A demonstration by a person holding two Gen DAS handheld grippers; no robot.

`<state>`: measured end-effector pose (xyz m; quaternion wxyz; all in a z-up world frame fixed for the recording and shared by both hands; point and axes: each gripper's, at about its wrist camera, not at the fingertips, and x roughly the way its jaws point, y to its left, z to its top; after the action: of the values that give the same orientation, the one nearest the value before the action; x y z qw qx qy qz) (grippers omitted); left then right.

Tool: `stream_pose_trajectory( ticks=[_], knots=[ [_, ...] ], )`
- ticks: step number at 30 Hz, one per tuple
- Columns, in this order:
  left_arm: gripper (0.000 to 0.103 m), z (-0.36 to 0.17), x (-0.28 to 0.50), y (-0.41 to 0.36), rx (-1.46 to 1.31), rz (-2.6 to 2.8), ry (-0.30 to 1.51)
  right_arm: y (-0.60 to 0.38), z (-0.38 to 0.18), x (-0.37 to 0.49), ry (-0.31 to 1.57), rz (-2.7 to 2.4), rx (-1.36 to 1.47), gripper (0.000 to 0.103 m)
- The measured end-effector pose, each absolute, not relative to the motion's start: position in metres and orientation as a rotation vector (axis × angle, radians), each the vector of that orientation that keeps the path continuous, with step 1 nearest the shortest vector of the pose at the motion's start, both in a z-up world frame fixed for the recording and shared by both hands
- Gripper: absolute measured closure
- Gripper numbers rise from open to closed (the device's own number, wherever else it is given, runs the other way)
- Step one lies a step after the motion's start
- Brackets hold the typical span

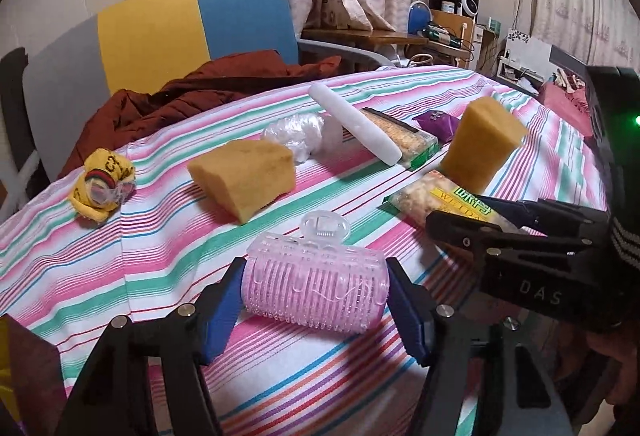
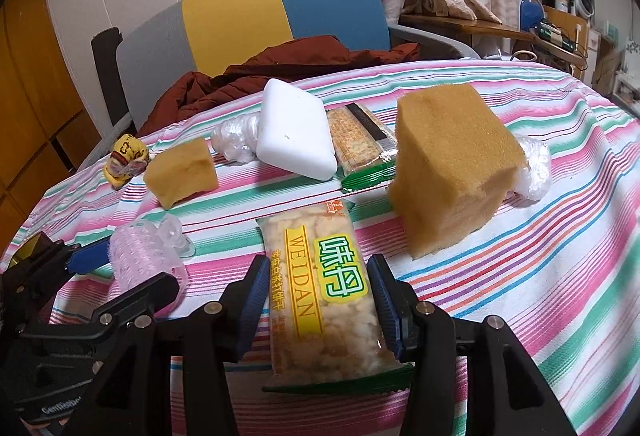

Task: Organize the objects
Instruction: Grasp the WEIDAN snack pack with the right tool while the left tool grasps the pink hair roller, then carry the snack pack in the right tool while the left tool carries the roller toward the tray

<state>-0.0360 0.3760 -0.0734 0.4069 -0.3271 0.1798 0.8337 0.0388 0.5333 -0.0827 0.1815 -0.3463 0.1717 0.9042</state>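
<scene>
Pink hair roller (image 1: 316, 286): lying on its side on the striped tablecloth (image 1: 140, 236), long axis crosswise between the blue pads of the left gripper (image 1: 311, 310), clear clip end turned away toward the table's middle.

WEIDAN cracker packet (image 2: 320, 300): flat, long axis running away along the fingers of the right gripper (image 2: 318, 310), green near end toward the camera.

Surroundings: sponge block (image 1: 242, 177) beyond the roller; second sponge block (image 2: 452, 167) standing taller, just right of the packet's far end; white bar (image 2: 296, 129), another green-wrapped cracker packet (image 2: 358, 147), crumpled clear wrap (image 2: 236, 143), yellow fabric bundle (image 1: 102, 181) further back. Brown quilted garment (image 1: 192, 91) on a chair (image 1: 192, 23) behind. Nothing between roller and packet.

Left jaws: apart about the roller's length, pads at or almost at its two ends; firm contact unclear.

Right jaws: clamped on the packet's long edges.
</scene>
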Motion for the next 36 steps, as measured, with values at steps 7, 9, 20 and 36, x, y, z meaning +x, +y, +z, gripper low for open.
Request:
stream_pose_trajectory(
  ticks=[7,9,20,36],
  knots=[
    [0.035,-0.069,-0.023,0.361,-0.784,2.173,0.43,0.531,-0.082,0.039,0.46,2.549,-0.968,0.053],
    [0.035,-0.068,-0.02,0.354,-0.781,2.2,0.411,0.531,-0.082,0.039,0.449,2.545,-0.963,0.053],
    [0.035,-0.065,0.002,0.323,-0.773,2.257,0.326,0.517,-0.071,0.045,0.364,2.564,-0.898,0.055],
    [0.035,-0.038,0.05,0.257,-0.732,2.204,0.167,0.465,-0.068,0.068,0.634,2.654,-0.93,0.055]
  ],
)
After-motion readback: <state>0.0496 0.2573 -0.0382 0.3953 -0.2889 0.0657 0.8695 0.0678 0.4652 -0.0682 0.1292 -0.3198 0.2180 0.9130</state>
